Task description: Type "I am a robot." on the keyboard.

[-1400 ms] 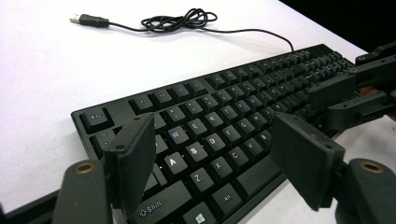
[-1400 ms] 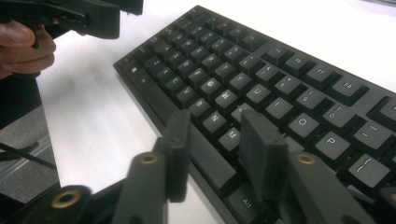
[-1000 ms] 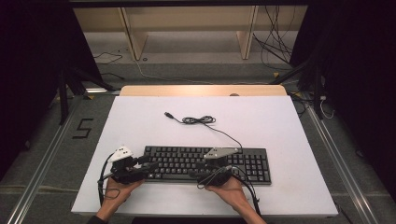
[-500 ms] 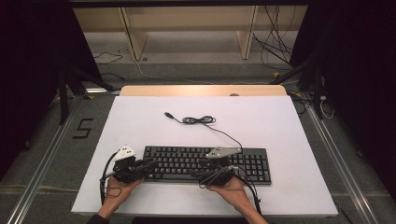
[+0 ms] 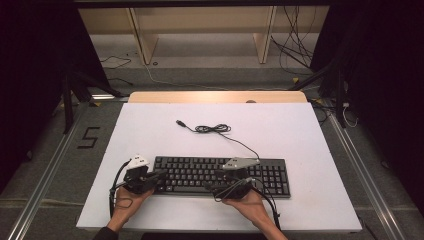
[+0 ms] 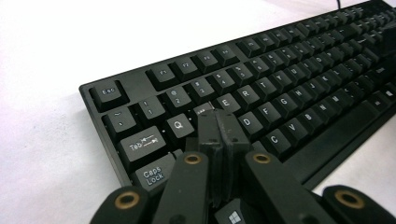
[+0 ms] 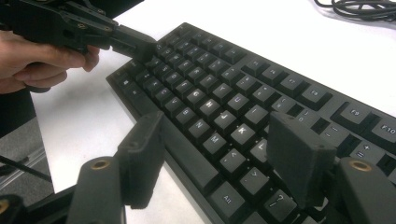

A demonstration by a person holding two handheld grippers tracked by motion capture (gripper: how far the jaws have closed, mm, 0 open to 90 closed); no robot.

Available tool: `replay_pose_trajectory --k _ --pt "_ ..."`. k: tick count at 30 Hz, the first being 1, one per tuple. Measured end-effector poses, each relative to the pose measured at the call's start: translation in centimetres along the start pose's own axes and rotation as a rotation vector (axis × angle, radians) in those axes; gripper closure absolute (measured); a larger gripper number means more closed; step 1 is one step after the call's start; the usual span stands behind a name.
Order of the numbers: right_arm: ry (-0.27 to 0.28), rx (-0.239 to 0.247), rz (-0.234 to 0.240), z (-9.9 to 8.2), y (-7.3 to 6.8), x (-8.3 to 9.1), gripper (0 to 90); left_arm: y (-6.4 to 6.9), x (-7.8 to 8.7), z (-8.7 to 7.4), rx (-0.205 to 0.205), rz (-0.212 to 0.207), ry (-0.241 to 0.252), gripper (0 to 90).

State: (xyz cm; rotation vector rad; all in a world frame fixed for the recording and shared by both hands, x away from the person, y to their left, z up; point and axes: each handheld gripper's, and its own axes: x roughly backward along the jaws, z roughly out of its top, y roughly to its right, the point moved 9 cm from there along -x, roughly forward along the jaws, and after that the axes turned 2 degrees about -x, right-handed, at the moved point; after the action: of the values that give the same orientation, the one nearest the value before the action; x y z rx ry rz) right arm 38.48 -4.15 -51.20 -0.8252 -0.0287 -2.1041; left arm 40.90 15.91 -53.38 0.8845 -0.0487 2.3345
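Some keyboard (image 6: 261,88) keys behind left tool (image 6: 221,140)

A white table (image 5: 300,130) fills the frame's centre on a grey floor (image 5: 50,165). Wooden shelving (image 5: 200,30) stands at top centre; dark curtains (image 5: 30,75) flank both sides.

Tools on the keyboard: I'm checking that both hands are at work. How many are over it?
2. The left tool, jaws shut, is over the left end of the keyboard; the right tool, jaws apart, is over its front edge near the middle.
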Motion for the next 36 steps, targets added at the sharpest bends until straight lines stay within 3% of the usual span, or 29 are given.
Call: replay_pose_trajectory --k 20,36 --pt "0.000 0.001 -0.007 -0.08 0.06 0.23 35.3 -0.40 -0.72 -0.38 0.012 0.009 -0.054 89.0" --pt "0.002 -0.001 -0.009 -0.05 0.04 0.29 35.3 -0.10 -0.71 -0.34 0.002 0.010 -0.057 89.0"
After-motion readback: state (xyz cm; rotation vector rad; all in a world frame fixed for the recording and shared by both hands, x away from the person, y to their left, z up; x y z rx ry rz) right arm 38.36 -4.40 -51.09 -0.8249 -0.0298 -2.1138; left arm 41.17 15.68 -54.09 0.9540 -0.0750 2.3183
